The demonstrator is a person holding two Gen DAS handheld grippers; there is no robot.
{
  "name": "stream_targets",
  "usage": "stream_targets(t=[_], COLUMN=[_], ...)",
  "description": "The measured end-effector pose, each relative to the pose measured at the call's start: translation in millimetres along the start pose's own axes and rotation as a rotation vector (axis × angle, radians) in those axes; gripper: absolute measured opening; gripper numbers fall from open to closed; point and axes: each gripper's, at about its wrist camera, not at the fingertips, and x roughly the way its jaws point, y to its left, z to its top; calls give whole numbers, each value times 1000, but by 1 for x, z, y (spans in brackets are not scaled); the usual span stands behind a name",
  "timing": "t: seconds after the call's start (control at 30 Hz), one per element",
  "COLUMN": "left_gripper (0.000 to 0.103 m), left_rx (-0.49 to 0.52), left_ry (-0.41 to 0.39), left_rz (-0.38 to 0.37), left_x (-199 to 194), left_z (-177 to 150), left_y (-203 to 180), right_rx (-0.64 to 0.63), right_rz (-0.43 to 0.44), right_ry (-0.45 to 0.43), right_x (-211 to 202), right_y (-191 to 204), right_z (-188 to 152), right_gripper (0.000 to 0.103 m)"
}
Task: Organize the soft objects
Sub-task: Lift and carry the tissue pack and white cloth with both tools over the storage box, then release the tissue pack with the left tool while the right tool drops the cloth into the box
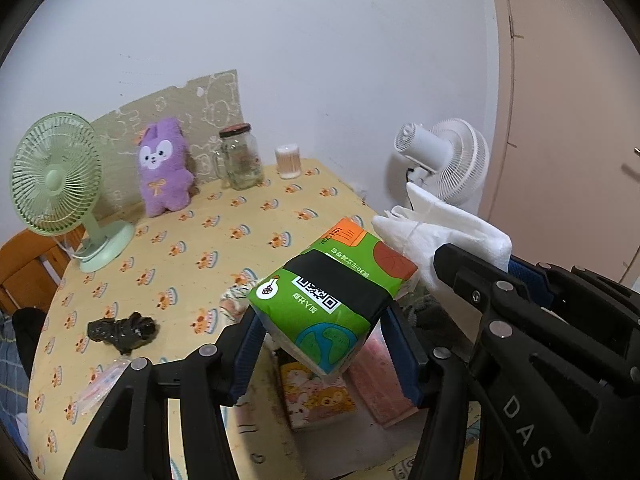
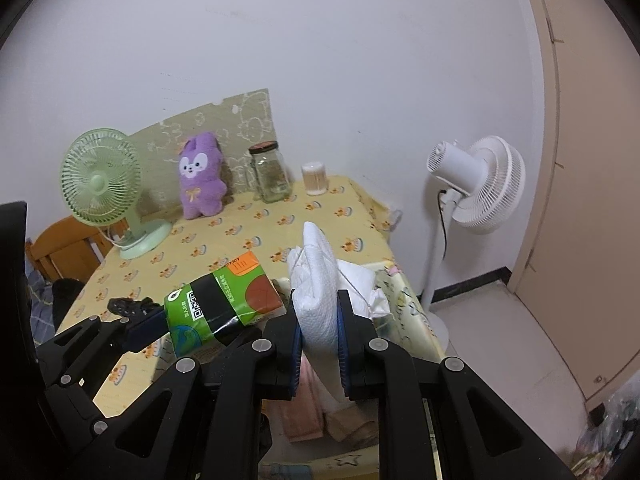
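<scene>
A: Tissue pack (image 1: 334,300), green wrapper, sits between the pads of the left tongs (image 1: 324,346), lifted off the desk (image 1: 180,240). Pads flank its two sides; looks gripped, though how firmly I can't say.

B: And the right tongs (image 2: 318,334)?

A: Clamped together on a folded white cloth (image 2: 318,304), which sticks up past the tips. Both loads hang above an open storage bin (image 2: 404,300) just under and ahead of the tongs.

B: Anything in it?

A: A cartoon-print pack (image 1: 320,396) and a pink pack (image 1: 380,384) lie directly below the left tongs, so I judge part of the sorting is done.

B: What's left?

A: Neither carried item is set down yet. Far ahead of the tongs, a purple plush rabbit (image 1: 164,168) stands against the wall, untouched. To the left of the left tongs, a crumpled black thing (image 1: 122,330) and a small flat packet (image 1: 102,386) lie loose. Possibly those too.

B: Midway, then.

A: My guess, yes.
</scene>
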Motion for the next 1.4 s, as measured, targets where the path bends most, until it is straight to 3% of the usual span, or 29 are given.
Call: stream_targets(t=[0.2,0.73,0.83,0.87,0.9,1.03,1.1,1.4], left_gripper=[80,86,86,86,86,88,93,98], left_rx=[15,58,57,58,58,55,54,46], left_ry=[28,66,72,70,65,54,45,-1], left_rz=[7,36,32,31,27,15,13,5], left_x=[4,8,7,6,4,-2,-5,-24], left_z=[-2,-11,-13,-13,-13,-14,-15,-15], left_y=[-5,-1,1,1,1,1,1,6], right_rx=[19,37,49,54,58,56,60,42], right_rz=[-4,34,31,31,30,23,28,10], right_ry=[14,104,141,137,130,106,108,57], right_x=[6,37,40,39,37,27,23,-1], right_y=[-7,1,2,2,2,4,5,14], right_z=[-3,-10,-11,-13,-13,-14,-14,-13], right_gripper=[18,20,43,58,67,74,85,95])
